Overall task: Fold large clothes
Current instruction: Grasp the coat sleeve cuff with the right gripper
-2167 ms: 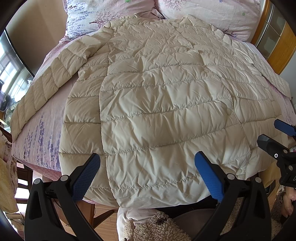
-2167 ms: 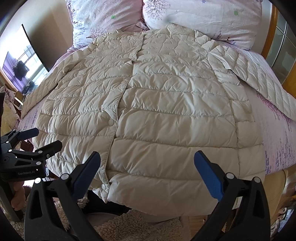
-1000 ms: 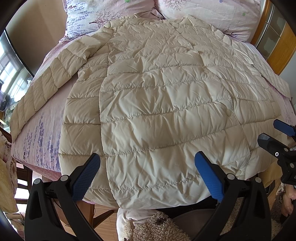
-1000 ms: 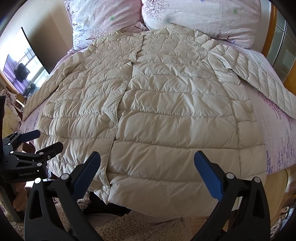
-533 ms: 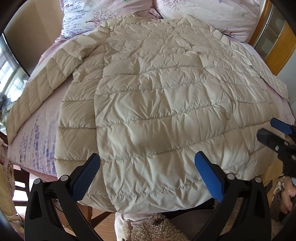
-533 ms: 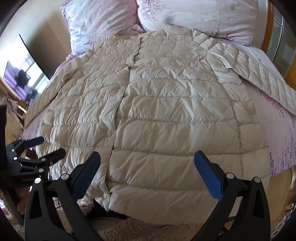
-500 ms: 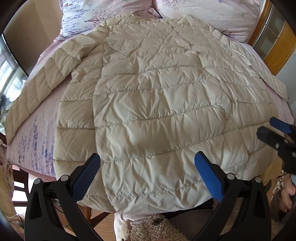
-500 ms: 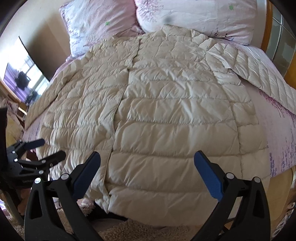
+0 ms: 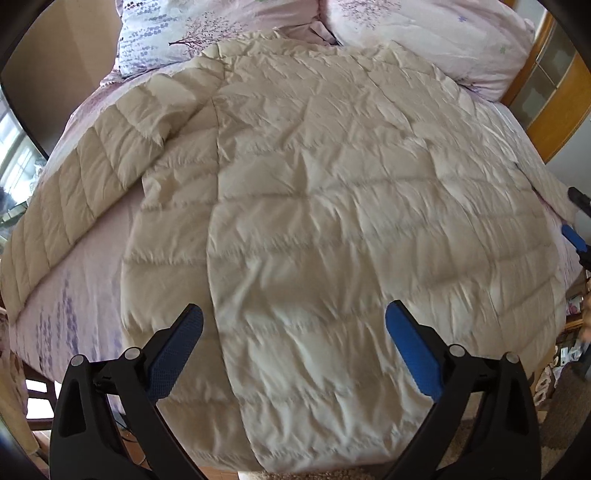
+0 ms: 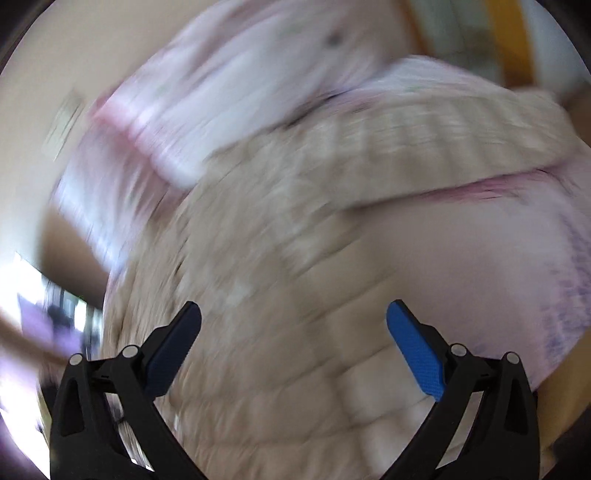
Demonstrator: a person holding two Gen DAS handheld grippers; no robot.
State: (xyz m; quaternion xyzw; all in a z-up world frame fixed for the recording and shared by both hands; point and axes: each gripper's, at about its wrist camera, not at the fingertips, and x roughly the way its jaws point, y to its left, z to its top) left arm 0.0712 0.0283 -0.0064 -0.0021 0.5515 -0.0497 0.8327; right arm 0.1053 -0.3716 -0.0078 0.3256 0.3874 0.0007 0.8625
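A cream quilted down jacket (image 9: pixel 317 206) lies spread flat on the bed, front side up, its hem hanging over the near edge. One sleeve (image 9: pixel 74 184) stretches out to the left. My left gripper (image 9: pixel 293 332) hovers open above the lower hem, nothing between its blue pads. The right wrist view is heavily blurred; the jacket (image 10: pixel 288 332) fills its lower middle and the other sleeve (image 10: pixel 443 147) runs to the upper right. My right gripper (image 10: pixel 293 332) is open and empty above the jacket's right side. Its tips (image 9: pixel 576 229) show at the far right edge of the left wrist view.
The bed has a pink floral sheet (image 9: pixel 85 295) and two floral pillows (image 9: pixel 424 33) at the head. A wooden cabinet (image 9: pixel 554 92) stands at the back right. A bright window (image 10: pixel 37 295) is at the left. Floor and clutter lie below the bed's near edge.
Both grippers have moved forward over the jacket. The right one swings fast to the right and tilts, blurring its view; it has slid to the edge of the left wrist view.
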